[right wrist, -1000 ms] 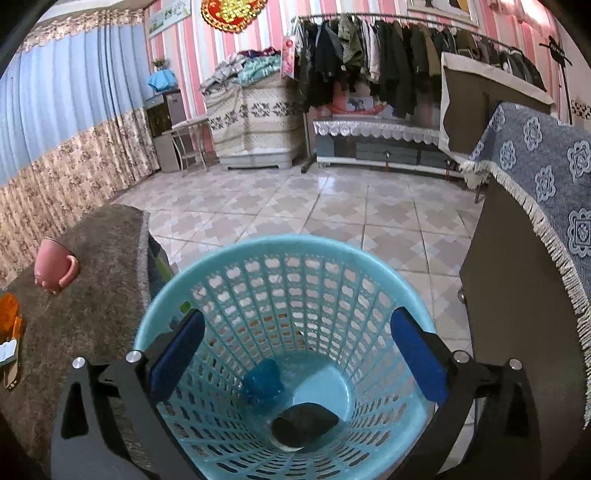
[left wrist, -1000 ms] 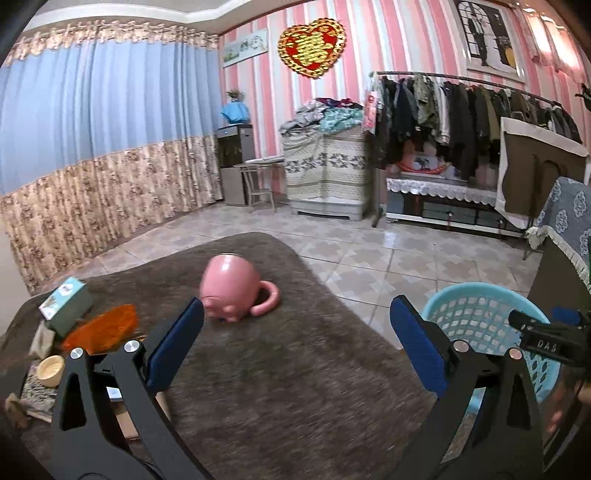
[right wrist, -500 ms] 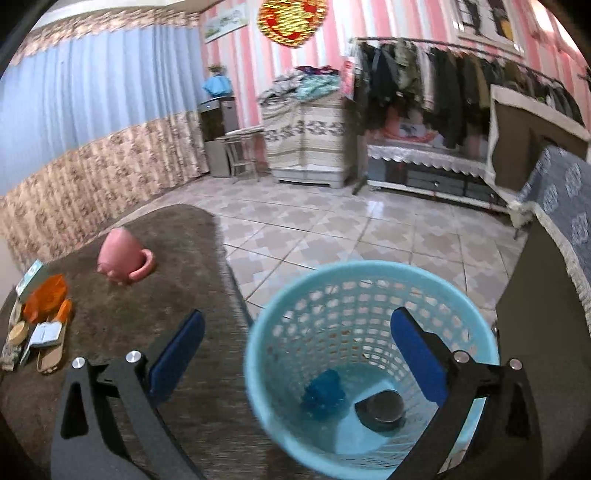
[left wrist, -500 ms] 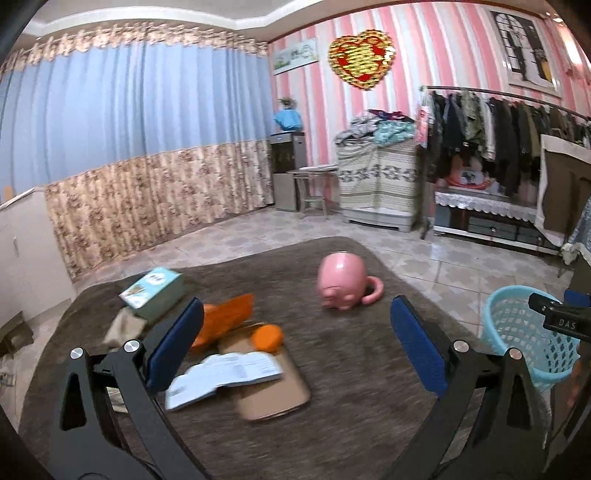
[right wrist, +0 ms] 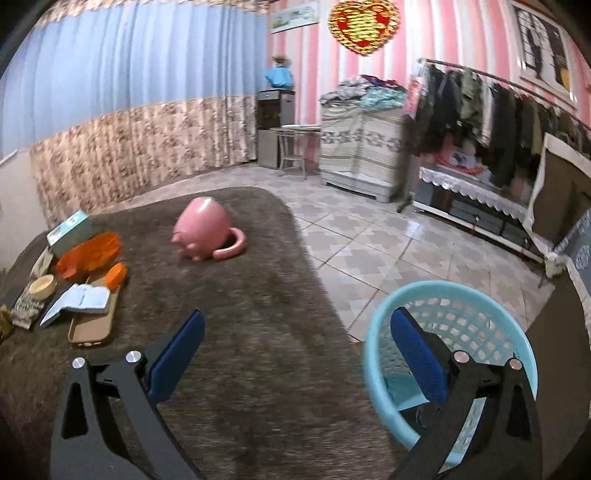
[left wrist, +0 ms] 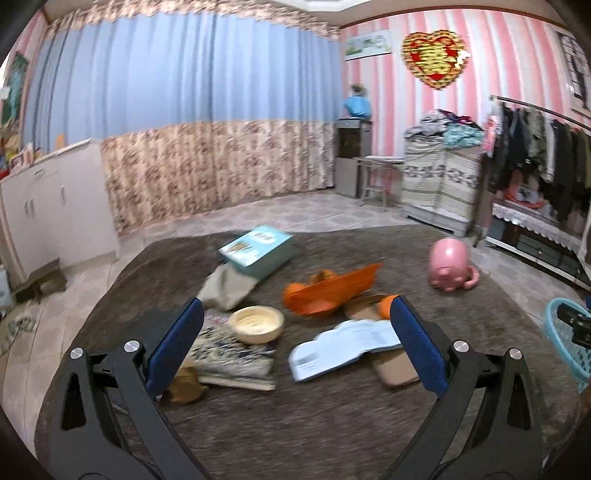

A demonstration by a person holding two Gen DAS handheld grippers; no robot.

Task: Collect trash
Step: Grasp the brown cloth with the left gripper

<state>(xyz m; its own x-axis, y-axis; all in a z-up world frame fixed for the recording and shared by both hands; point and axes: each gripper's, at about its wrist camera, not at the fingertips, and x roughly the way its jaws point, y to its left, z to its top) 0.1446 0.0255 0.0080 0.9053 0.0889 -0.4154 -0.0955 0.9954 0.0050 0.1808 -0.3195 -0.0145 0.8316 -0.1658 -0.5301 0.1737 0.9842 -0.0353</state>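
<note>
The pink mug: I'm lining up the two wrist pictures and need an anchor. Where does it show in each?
Left wrist: the pink mug lies upside down at right of centre on the brown table cover, beyond the orange wrapper.
Right wrist: the pink mug sits left of centre, far from the blue basket at lower right.
Shared landmark: the red heart wall ornament, high above the mug.

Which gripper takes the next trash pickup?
Probably left. The left gripper is open and faces the clutter, near the orange wrapper. The right gripper, also open, sits by the basket.
</note>
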